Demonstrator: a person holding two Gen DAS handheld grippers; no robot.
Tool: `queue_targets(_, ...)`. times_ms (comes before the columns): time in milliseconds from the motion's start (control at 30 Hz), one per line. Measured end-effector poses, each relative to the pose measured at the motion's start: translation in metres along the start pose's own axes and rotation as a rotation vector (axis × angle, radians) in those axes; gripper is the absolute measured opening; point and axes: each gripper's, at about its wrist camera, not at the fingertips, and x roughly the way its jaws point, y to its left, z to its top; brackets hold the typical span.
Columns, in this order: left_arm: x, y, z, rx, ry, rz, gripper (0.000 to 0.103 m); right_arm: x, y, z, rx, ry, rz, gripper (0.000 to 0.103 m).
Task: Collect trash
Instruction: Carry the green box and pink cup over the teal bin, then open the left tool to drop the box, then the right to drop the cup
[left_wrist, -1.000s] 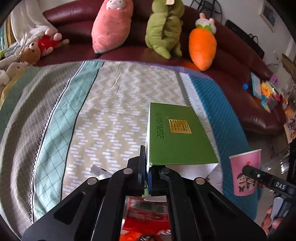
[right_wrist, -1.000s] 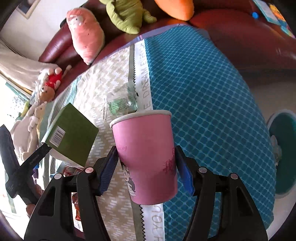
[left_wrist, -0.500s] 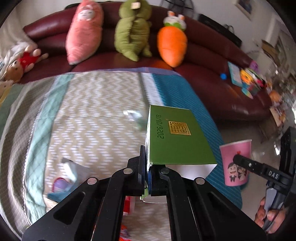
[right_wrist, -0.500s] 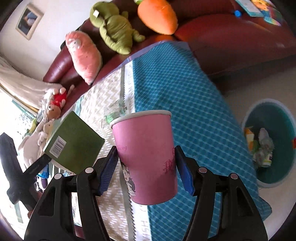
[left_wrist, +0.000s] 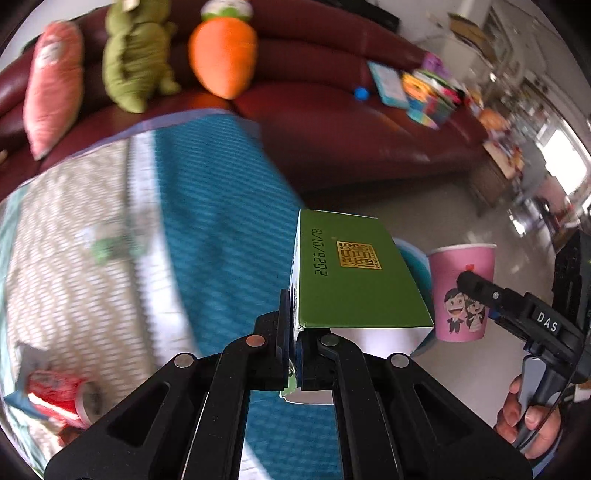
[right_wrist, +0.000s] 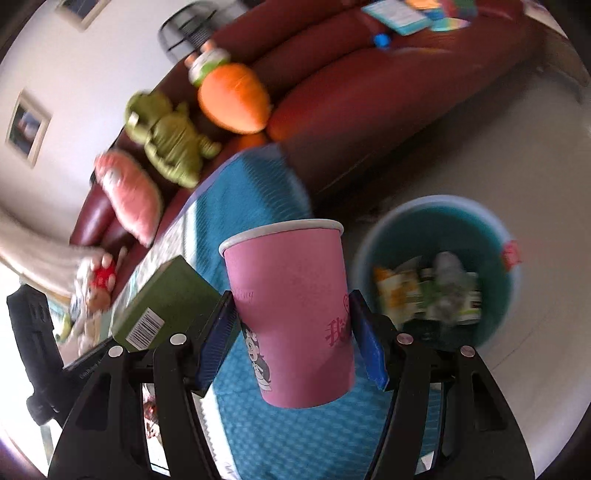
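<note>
Between our left gripper's (left_wrist: 293, 354) closed jaws we pinch the flap of a green box (left_wrist: 354, 284), which hangs in the air past the edge of the blue-patterned cloth (left_wrist: 221, 229). Our right gripper (right_wrist: 291, 332) clamps an upright pink paper cup (right_wrist: 288, 314) between its blue pads (right_wrist: 364, 345). Just beyond the cup, on the floor, a teal bin (right_wrist: 495, 236) holds wrappers and a bottle. Behind the cloth, a carrot toy (left_wrist: 221, 55) sits on a dark red sofa (left_wrist: 351, 122).
</note>
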Motion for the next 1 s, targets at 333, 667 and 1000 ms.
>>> queue_targets(333,0.077,-0.1,0.004,0.113,0.115,-0.048,0.002,-0.032,-0.108,0.016,0.156,-0.046,-0.084,0.059)
queue_targets(667,0.145,-0.148,0.008,0.131,0.219,-0.063,0.005,-0.027,-0.146,0.024,0.187,-0.016,-0.134,0.06)
queue_targets(1000,0.168,-0.145,0.0,0.154,0.253,-0.043,0.061,-0.009,-0.15,0.03,0.183,0.012,-0.14,0.06)
